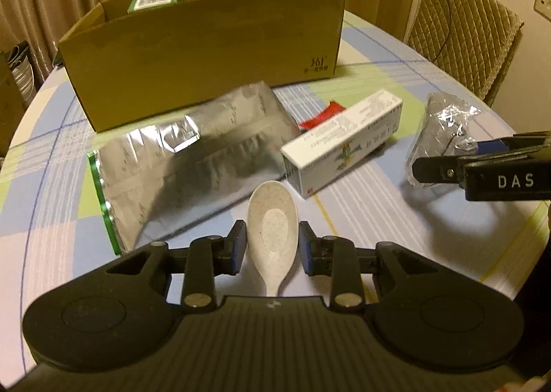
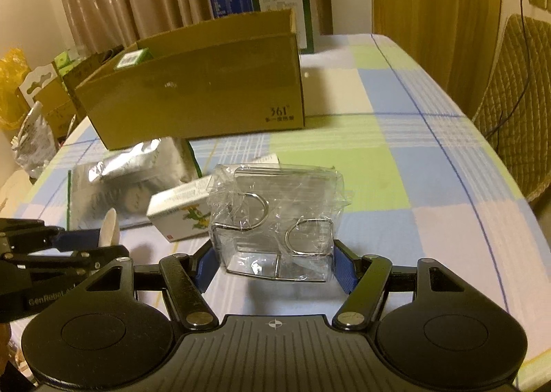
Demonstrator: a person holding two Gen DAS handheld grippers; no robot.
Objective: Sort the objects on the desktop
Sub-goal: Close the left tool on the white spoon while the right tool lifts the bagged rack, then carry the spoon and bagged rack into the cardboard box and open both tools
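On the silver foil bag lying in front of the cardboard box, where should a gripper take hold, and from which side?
Grip the foil bag at its flat sealed edge with the green strip, coming in low from the near left. That end lies thin and free on the tablecloth, so it should fit between the jaws. The far end bulges and sits close against the cardboard box, and the carton crowds the right side.

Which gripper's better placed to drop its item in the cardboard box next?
Probably right: the right gripper brackets the plastic-wrapped metal holder, the cardboard box straight ahead. The left gripper only straddles the spoon.
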